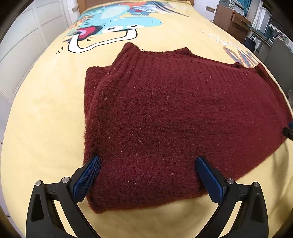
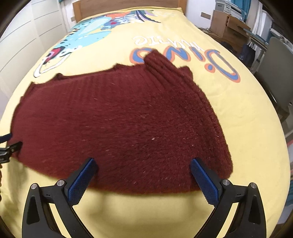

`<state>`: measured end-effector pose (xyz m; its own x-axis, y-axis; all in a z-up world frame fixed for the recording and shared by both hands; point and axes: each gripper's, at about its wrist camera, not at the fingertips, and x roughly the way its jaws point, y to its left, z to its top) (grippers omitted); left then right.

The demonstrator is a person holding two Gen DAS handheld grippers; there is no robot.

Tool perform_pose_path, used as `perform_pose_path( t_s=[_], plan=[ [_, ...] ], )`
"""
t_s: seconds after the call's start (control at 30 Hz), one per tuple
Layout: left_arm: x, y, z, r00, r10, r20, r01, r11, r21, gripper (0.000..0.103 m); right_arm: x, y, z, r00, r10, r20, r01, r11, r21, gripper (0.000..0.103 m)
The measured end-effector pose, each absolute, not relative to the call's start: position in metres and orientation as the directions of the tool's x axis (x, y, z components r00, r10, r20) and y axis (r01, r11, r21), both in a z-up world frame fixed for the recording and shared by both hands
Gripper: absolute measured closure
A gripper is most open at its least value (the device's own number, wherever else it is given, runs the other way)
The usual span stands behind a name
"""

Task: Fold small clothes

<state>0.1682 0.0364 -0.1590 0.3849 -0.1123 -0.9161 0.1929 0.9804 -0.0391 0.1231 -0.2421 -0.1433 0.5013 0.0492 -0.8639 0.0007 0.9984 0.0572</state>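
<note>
A dark red knitted sweater (image 1: 164,113) lies partly folded on a yellow bedspread (image 1: 45,128), its sleeves tucked in and ribbed edges at the far side. My left gripper (image 1: 148,175) is open, its blue pads spread either side of the sweater's near left edge. The sweater also shows in the right wrist view (image 2: 128,124). My right gripper (image 2: 142,175) is open over the sweater's near right edge, holding nothing. The left gripper's tip (image 2: 9,146) shows at the left border of the right wrist view, and the right gripper's tip (image 1: 288,130) at the right border of the left wrist view.
The bedspread has a cartoon dinosaur print (image 1: 113,25) and "Dino" lettering (image 2: 183,55). A wooden headboard (image 2: 128,7) is at the far end. White wardrobe doors (image 1: 22,42) stand left; cardboard boxes (image 2: 228,23) and a grey chair (image 2: 274,73) stand right.
</note>
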Motion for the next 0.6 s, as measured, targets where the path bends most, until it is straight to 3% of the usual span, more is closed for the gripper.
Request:
perform_pose_path(
  t_s=[0.27,0.4,0.6],
  plan=[
    [0.177,0.076,-0.117,0.384,-0.227,-0.895,0.084,0.974,-0.211,0.001,0.091,-0.234,-0.117,0.507,0.092,-0.857,-0.046,0.996,0.079,0.0],
    [0.185,0.097,-0.13,0.347,-0.186,-0.919,0.044,0.982,-0.182,0.001,0.078,-0.228,-0.122,0.486,0.064,-0.871,-0.053,0.998,0.044,0.0],
    [0.194,0.114,-0.165,0.284,-0.246,-0.927,-0.015,0.965,-0.261,0.002,0.063,-0.23,-0.135,0.447,0.056,-0.893,-0.048,0.998,0.038,0.0]
  ],
)
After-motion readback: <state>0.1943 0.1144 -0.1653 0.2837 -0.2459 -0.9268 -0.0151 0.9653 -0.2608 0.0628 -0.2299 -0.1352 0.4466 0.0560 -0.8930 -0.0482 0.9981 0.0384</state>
